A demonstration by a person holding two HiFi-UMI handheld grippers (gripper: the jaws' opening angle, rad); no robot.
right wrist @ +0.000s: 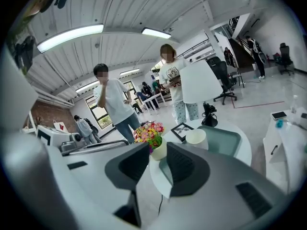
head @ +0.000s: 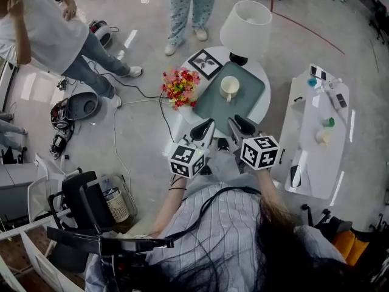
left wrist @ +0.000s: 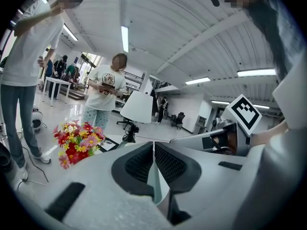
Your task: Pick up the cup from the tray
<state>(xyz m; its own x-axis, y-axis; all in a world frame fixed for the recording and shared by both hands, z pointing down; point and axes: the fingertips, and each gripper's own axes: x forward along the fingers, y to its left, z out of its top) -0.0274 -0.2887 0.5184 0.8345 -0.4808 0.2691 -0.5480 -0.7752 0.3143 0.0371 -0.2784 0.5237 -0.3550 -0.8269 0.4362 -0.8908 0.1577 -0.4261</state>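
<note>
A cream cup (head: 230,88) with a handle stands upright on the green tray (head: 252,96), on a round white table (head: 264,111). In the right gripper view the cup (right wrist: 195,138) sits ahead and to the right of the jaws, well out of reach. My left gripper (head: 203,129) and right gripper (head: 239,125) hover side by side at the table's near edge, short of the tray. The left gripper (left wrist: 154,145) is shut and holds nothing. On the right gripper (right wrist: 157,147) the jaws are all but closed, with only a slim gap and nothing between them.
A vase of red and yellow flowers (head: 180,87) stands at the table's left edge, a framed picture (head: 205,63) and a white-shaded lamp (head: 245,28) behind the tray. A white side table (head: 316,139) with small items is at the right. Two people (head: 191,8) stand beyond; a cable (head: 118,145) lies on the floor.
</note>
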